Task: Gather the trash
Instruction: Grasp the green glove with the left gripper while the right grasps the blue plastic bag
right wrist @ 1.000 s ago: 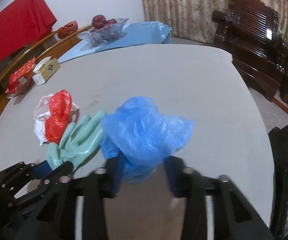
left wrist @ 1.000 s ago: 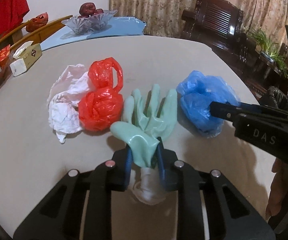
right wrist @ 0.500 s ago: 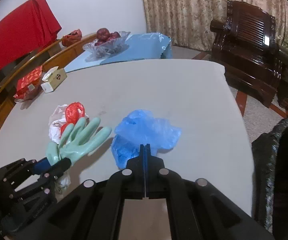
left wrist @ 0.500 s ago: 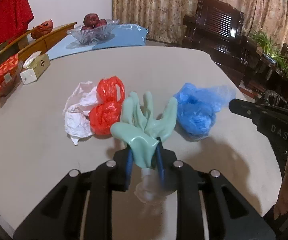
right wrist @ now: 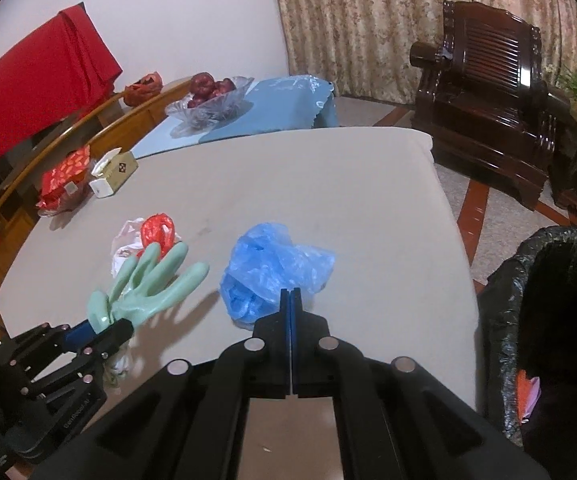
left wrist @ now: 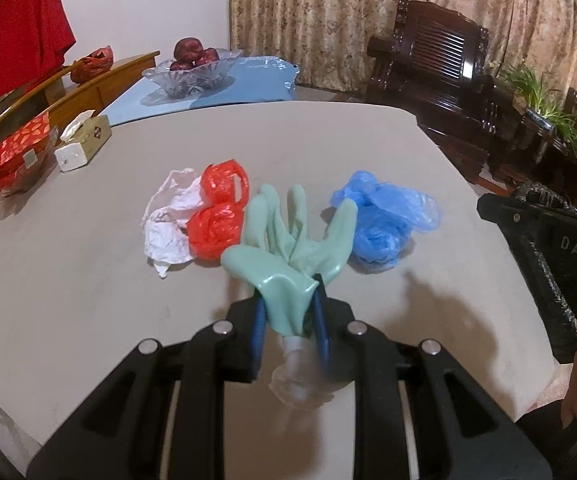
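My left gripper (left wrist: pixel 288 312) is shut on a pale green rubber glove (left wrist: pixel 288 248) and holds it above the table; the glove also shows in the right wrist view (right wrist: pixel 148 288). My right gripper (right wrist: pixel 290 300) is shut and empty, pulled back from a crumpled blue plastic bag (right wrist: pixel 272 272) lying on the table (right wrist: pixel 328 184). The blue bag (left wrist: pixel 380 220), a red plastic bag (left wrist: pixel 218 220) and white crumpled paper (left wrist: pixel 168 220) lie beyond the glove. A black-lined trash bin (right wrist: pixel 548 320) stands right of the table.
A tissue box (left wrist: pixel 84 144), a red-wrapped package (left wrist: pixel 20 156) and a glass fruit bowl (left wrist: pixel 192 72) on a blue cloth sit at the far left. Dark wooden chairs (right wrist: pixel 484 92) stand beyond the table's right edge.
My right gripper let go of the blue bag, shut empty and drew back. My left gripper lifted and pulled back with the green glove in it.
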The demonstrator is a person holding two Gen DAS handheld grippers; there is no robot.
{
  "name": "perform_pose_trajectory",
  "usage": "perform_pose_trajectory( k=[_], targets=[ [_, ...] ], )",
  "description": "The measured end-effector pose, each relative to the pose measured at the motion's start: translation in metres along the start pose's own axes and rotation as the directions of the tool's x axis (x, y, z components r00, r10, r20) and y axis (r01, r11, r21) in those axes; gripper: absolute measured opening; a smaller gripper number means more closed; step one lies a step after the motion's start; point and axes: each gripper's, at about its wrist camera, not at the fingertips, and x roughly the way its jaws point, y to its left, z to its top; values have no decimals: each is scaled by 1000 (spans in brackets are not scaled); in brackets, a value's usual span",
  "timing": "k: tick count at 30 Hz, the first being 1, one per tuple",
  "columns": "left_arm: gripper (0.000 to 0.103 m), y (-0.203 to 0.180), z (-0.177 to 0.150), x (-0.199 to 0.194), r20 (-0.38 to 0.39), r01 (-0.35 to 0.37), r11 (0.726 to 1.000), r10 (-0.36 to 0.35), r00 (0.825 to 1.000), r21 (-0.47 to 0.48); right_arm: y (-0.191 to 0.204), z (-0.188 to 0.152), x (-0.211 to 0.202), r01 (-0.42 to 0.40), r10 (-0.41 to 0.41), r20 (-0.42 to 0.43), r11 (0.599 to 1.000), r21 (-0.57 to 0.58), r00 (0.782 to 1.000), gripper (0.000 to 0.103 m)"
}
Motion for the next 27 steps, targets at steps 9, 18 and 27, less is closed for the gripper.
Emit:
perform_pose_trajectory(
  k=[9,18,27],
  targets=[
    [20,19,0,24,-24,-8,1000,8,1000,-13,20,2,27,-1,1,-6,1000,-21,1000,37],
    [20,28,-1,53,-61,10,1000,-11,998,-13,29,8,62,16,-17,-30,999,-37,999,47],
    [20,28,-8,68,-88,16,1000,-18,996,-20,31,3,84,-23,19,-88,999,-43,996,22]
  ],
)
